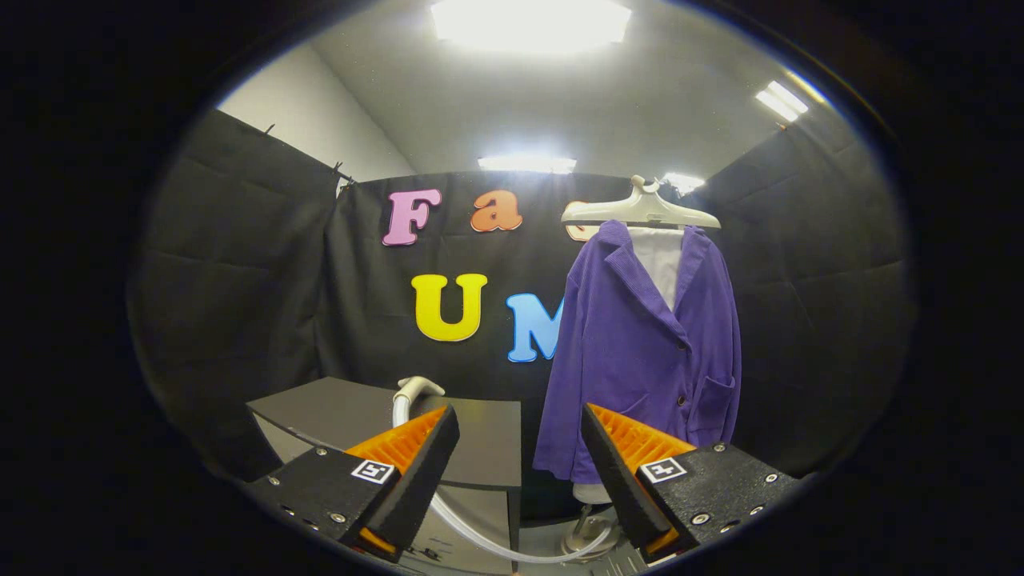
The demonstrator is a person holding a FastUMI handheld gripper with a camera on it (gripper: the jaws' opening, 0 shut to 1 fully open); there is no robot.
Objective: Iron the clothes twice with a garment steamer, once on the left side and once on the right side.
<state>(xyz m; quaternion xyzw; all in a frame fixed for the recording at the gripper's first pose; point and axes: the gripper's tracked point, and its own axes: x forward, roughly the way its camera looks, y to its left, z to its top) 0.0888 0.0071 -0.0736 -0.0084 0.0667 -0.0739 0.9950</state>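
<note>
A purple jacket (640, 344) over a white shirt (660, 264) hangs on a pale hanger (640, 210) in front of the black booth wall, beyond my right finger. My gripper (520, 420) is open, its fingers wide apart with nothing between them. The garment steamer's white handle end (414, 390) pokes up just behind my left finger (416, 456), over the dark table top. Its pale hose (480, 538) curves down below the fingers toward the steamer's base (590, 534) on the floor under the jacket.
A dark-topped table (336, 408) with a grey cabinet front stands low to the left, beyond my left finger. Black cloth walls close the booth on the left, back and right. Bright ceiling lights (528, 20) shine overhead.
</note>
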